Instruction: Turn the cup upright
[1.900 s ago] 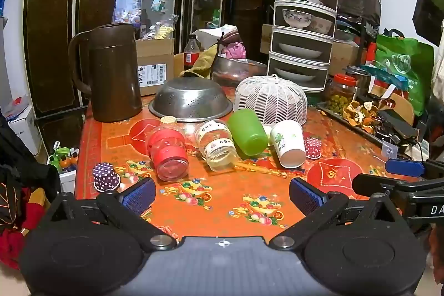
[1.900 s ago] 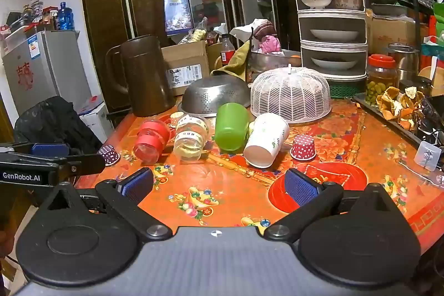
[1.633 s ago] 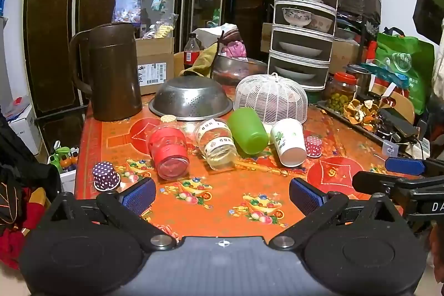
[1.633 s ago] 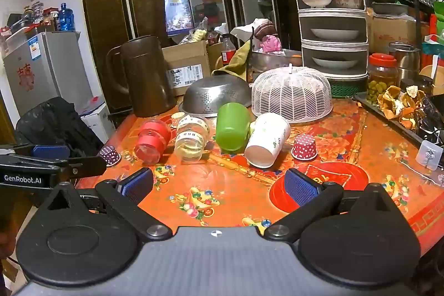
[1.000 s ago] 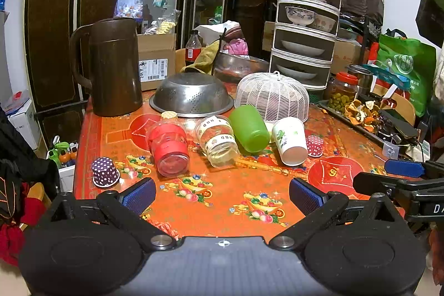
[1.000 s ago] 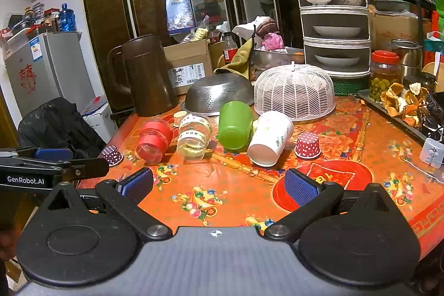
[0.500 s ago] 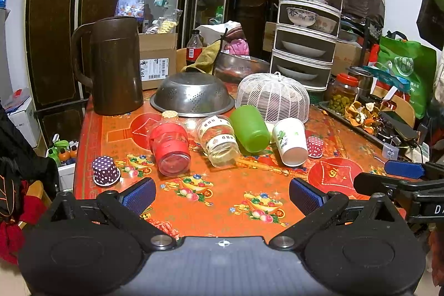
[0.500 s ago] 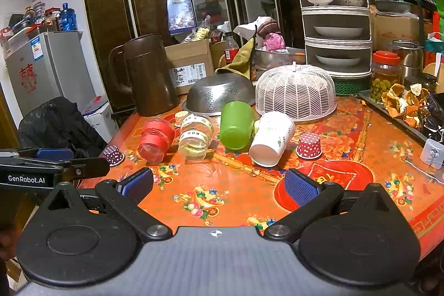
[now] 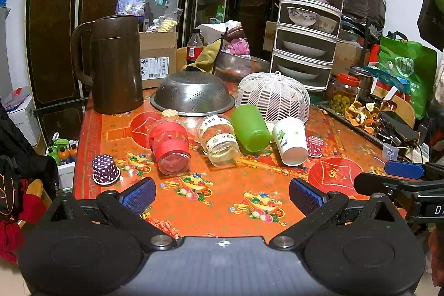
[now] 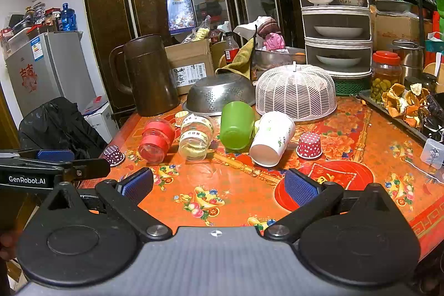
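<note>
Hand-held gripper [image 9: 222, 196] hovers over cluttered orange table [image 9: 222, 201]

Both grippers: black matte bodies, blue ribbed finger pads [image 9: 140, 195], silver pivot screws [image 10: 155, 231], white "GenRobot.AI" lettering [image 10: 27, 180].

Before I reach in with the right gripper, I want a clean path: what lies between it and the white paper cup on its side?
In the right wrist view, only bare patterned tablecloth separates the open right gripper from the white paper cup.
</note>
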A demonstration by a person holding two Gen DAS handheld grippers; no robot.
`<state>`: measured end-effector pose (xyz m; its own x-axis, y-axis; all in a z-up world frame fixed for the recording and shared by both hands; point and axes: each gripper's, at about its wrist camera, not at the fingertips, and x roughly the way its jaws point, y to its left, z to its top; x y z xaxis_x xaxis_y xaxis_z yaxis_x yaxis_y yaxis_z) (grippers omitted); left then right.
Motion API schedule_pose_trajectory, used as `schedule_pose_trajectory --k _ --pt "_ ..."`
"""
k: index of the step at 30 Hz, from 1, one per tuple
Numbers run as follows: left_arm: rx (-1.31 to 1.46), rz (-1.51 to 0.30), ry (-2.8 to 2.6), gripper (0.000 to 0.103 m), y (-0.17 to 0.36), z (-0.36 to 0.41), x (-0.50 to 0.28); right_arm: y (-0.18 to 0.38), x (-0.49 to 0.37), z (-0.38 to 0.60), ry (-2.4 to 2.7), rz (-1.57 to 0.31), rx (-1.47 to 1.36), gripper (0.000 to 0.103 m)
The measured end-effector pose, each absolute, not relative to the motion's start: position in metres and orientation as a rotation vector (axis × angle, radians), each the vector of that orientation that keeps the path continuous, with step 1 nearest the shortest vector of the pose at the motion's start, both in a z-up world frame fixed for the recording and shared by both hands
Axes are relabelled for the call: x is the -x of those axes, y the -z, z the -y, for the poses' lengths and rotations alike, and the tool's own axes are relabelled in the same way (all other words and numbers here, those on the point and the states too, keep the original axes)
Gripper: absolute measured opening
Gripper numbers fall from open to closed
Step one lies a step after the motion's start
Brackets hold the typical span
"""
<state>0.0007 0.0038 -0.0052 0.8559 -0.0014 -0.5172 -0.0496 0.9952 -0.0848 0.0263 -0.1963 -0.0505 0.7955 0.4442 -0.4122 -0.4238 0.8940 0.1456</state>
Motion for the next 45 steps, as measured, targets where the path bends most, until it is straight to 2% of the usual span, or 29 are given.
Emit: schedule_pose_trajectory --k 45 --pt "0.1 -0.554 -0.018 0.103 0.0081 -0.0021 -0.002 0.0504 -0.0263 0.1953 -0.468 -0.456 -0.049 0.102"
